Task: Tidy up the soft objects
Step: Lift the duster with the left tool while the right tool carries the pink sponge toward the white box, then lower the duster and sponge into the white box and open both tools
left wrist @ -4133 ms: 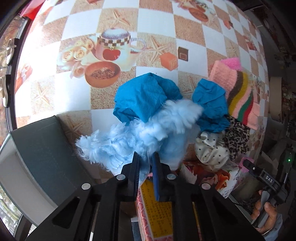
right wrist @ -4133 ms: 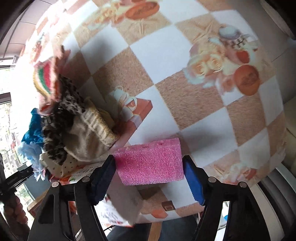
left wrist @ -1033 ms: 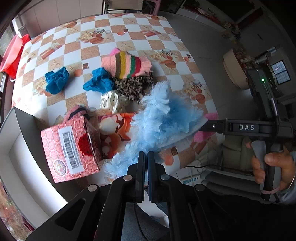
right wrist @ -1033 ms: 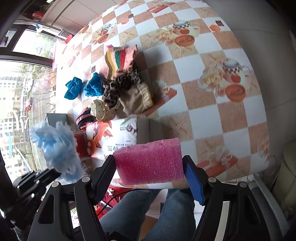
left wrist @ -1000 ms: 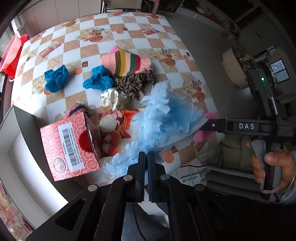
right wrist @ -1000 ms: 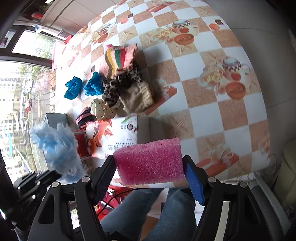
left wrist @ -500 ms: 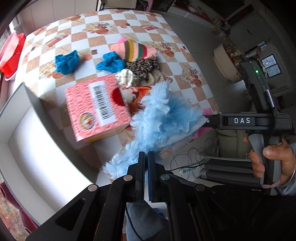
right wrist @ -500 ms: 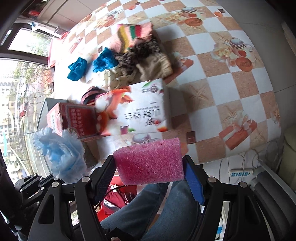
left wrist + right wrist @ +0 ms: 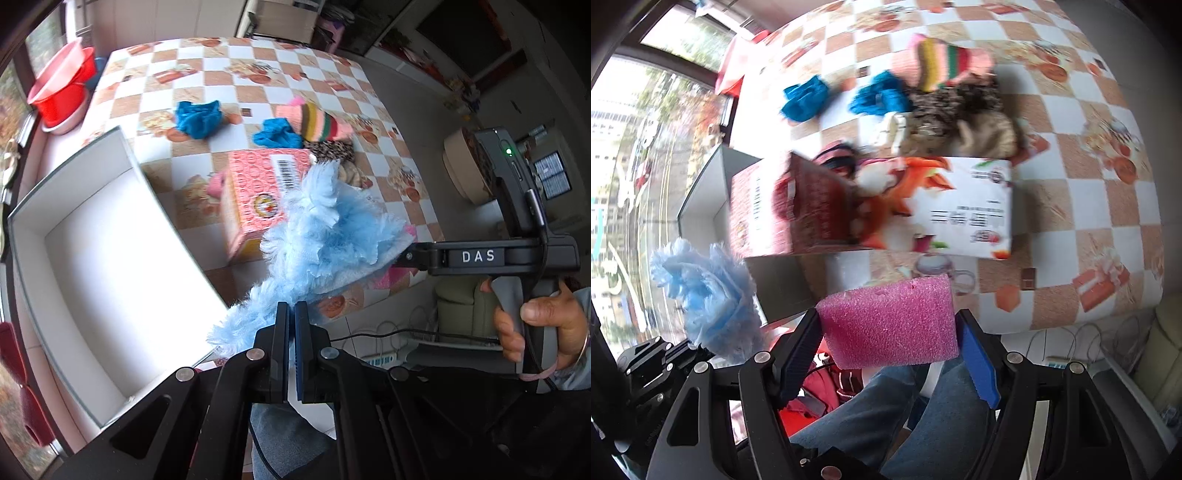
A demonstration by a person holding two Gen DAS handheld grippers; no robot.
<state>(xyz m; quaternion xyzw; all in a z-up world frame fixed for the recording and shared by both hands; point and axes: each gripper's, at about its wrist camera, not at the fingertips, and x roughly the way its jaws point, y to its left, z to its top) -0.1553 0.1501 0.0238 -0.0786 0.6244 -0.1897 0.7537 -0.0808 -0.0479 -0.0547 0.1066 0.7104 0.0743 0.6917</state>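
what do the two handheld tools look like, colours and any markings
Both are black plastic frames with silver screws. The left tool has narrow black fingers, one faced with a blue pad. The right tool has blue ribbed pads; seen from the left wrist camera, its body reads "DAS" in white, shows a green light, and trails a black cable. A grey-blue sleeve and a thin bangle show at the wrist.

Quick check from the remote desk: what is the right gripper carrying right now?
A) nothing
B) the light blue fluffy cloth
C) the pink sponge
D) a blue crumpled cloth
C: in the right wrist view the pink sponge sits clamped between the right gripper's two pads, above the person's lap.
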